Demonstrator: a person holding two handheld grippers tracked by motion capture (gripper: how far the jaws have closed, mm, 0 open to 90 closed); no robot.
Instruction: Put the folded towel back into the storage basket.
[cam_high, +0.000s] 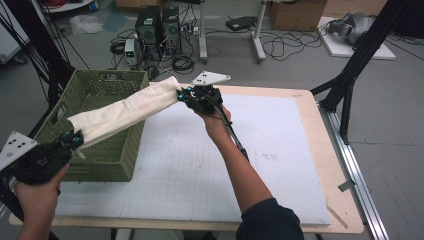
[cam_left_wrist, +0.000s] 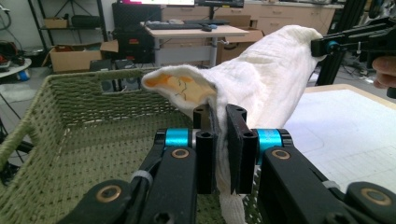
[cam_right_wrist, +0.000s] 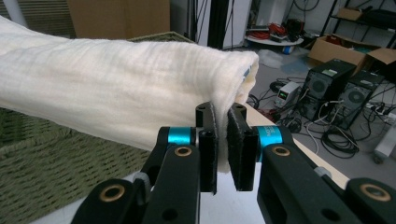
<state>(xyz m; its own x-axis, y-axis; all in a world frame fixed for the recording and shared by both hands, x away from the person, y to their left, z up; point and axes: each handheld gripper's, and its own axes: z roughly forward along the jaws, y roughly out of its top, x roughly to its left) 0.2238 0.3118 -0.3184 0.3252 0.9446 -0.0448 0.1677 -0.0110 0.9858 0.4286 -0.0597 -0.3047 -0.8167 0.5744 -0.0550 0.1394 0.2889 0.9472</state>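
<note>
No legible text, labels or numbers

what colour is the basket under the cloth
Olive green, a woven basket; the left gripper view shows it best, beneath the cream cloth.

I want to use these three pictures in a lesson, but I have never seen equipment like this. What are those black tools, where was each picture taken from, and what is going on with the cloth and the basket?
There is no robot here: a person holds a hand-worked gripper in each hand. The high view looks down on the table from above the person. The other two pictures come from cameras riding on each gripper, looking along its two black jaws.

The left gripper and the right gripper are each shut on one end of a folded cream towel, which hangs stretched between them in the air. Part of it is above a green woven basket that stands at the table's left side. A white gridded mat covers most of the table.
</note>
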